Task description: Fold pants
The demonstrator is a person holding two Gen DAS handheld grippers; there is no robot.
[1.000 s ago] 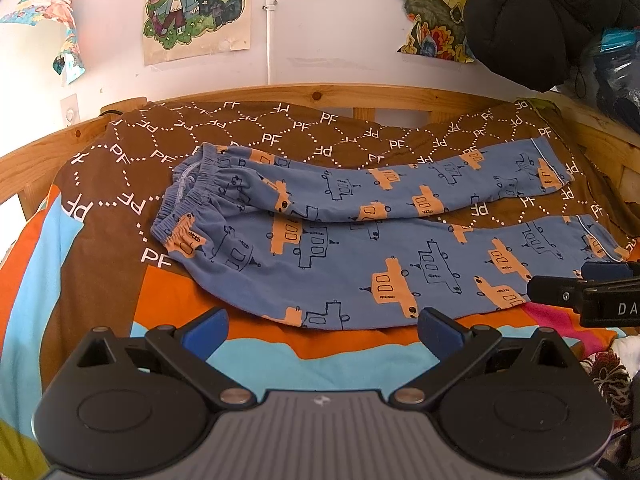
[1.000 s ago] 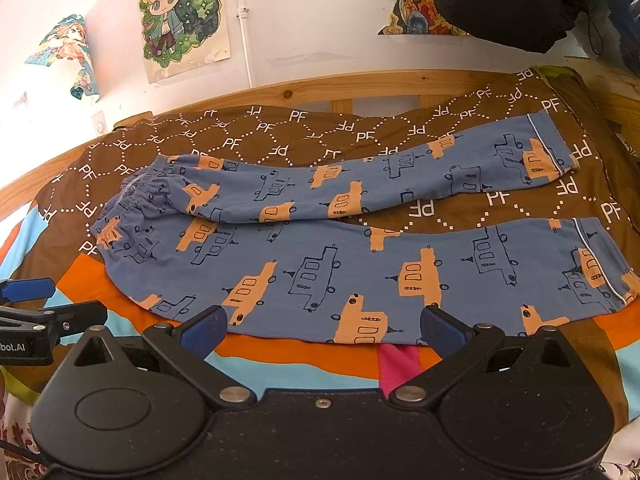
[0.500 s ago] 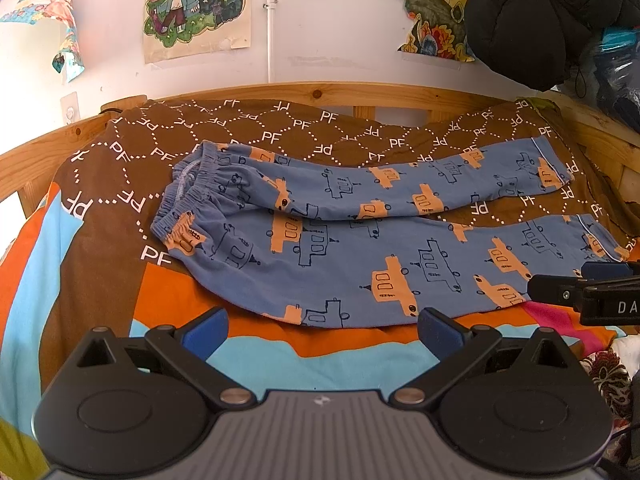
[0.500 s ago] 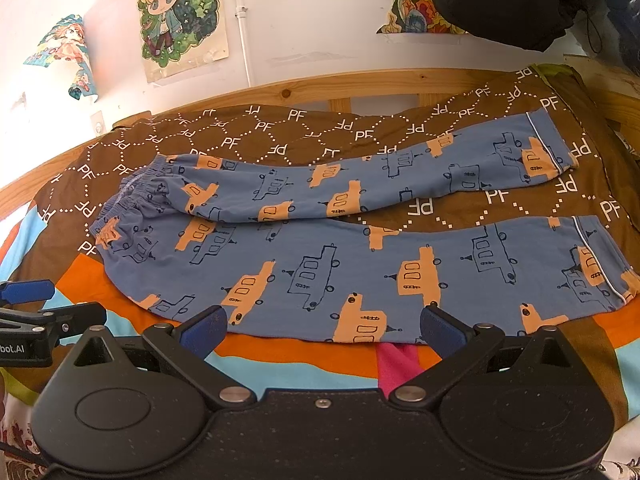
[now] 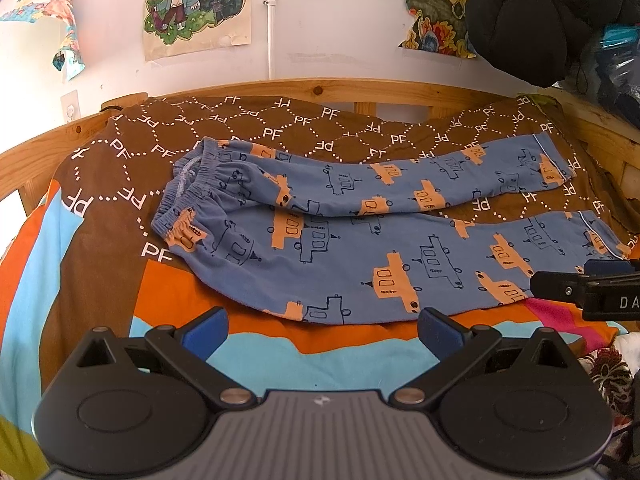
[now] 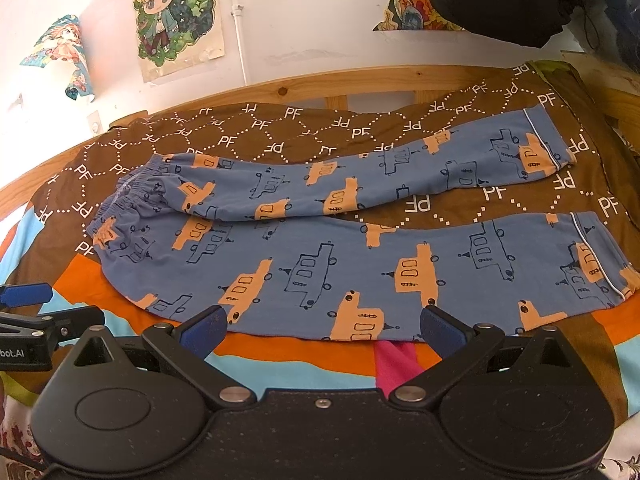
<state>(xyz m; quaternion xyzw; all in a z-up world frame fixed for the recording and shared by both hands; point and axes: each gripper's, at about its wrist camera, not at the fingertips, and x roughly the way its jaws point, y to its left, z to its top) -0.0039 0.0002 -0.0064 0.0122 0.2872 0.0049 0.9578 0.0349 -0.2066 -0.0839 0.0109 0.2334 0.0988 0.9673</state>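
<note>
From the left wrist view, the soft blue cotton pants with orange and navy vehicle prints lie flat on the brown quilted bedspread with white dotted hexagons, gathered elastic waistband to the left, two long legs running right and parted at the cuffs. The left black two-finger gripper with blue pads hangs spread wide and empty over the striped orange and turquoise fabric.

From the right wrist view, the right black gripper with blue pads gapes wide too, empty, its pads at the near leg's lower hem. A curved pale wooden bed rail rims the far side.
</note>
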